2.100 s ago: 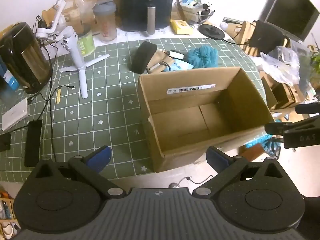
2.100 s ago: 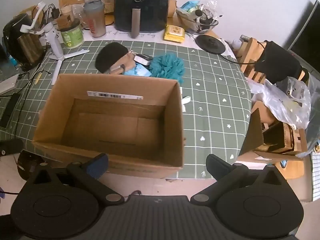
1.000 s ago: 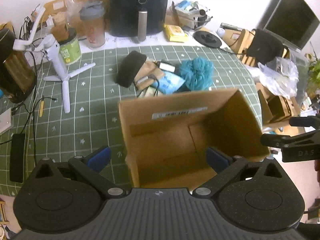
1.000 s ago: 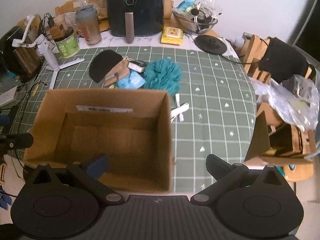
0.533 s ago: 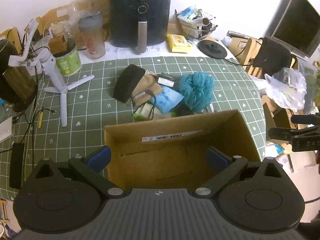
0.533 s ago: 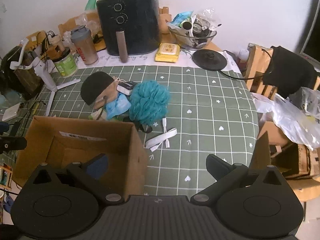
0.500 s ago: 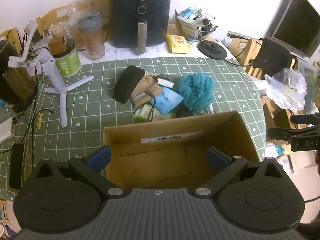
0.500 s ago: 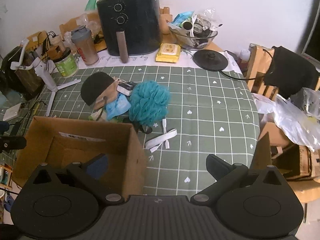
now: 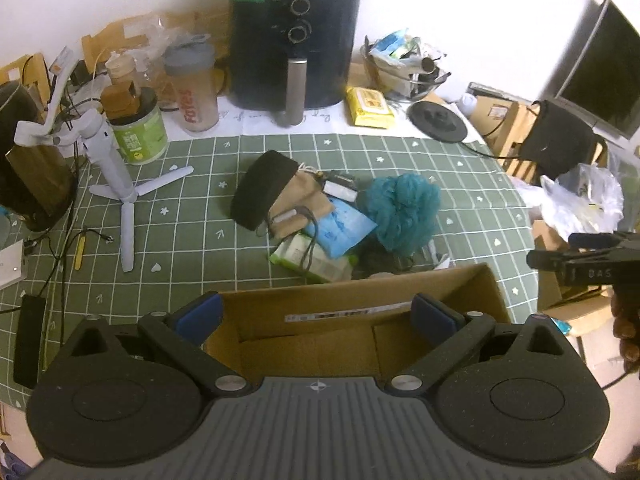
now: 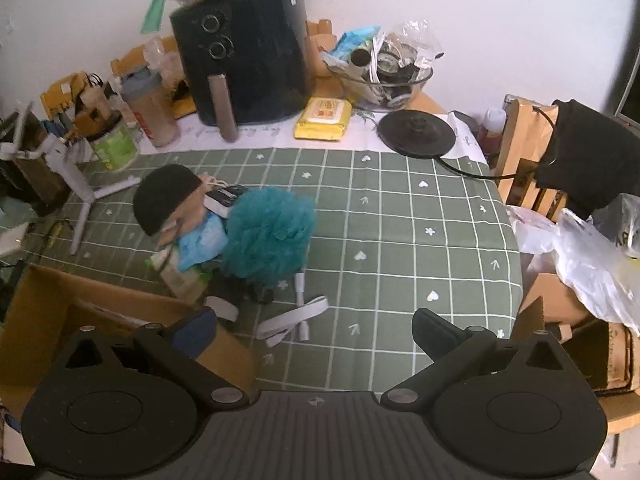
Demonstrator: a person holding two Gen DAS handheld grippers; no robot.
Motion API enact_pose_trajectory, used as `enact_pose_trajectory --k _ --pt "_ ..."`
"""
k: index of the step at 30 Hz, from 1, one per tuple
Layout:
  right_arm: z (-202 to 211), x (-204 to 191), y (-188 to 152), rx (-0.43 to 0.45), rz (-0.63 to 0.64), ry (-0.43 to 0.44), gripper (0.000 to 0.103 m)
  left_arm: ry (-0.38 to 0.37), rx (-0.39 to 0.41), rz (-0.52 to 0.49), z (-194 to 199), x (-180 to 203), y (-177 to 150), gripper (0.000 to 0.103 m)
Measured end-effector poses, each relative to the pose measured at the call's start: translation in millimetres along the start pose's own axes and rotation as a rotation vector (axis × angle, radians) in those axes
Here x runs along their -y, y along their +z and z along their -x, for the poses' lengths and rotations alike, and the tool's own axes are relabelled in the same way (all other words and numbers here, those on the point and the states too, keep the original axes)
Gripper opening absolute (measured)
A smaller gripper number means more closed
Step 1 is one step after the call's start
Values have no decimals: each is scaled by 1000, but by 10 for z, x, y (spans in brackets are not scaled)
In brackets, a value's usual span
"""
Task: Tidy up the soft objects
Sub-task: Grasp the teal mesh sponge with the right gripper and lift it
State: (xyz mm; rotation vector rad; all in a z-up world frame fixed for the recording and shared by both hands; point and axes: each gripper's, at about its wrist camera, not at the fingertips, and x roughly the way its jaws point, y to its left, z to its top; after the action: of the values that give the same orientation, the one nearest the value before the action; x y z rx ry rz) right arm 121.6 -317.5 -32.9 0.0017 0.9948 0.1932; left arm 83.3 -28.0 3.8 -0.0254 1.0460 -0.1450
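Hovering with jaws spread and empty: left gripper (image 9: 316,314) over box (image 9: 360,320) at the desk's near edge, right gripper (image 10: 316,330) beside it; soft pile (image 10: 224,224) lying mid-desk.

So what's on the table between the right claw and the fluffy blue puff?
In the right wrist view, only a loose white strap lies on the green cloth between the right claw and the puff.
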Motion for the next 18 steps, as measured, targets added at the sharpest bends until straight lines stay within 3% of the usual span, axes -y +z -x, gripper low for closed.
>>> enact_pose_trajectory --k 6,18 --pt "-264 14 152 33 35 -3 103 13 -16 -2 -157 -137 34 103" --pt "-1017 -88 571 38 95 113 103 -45 -18 -4 -242 -444 -5 103"
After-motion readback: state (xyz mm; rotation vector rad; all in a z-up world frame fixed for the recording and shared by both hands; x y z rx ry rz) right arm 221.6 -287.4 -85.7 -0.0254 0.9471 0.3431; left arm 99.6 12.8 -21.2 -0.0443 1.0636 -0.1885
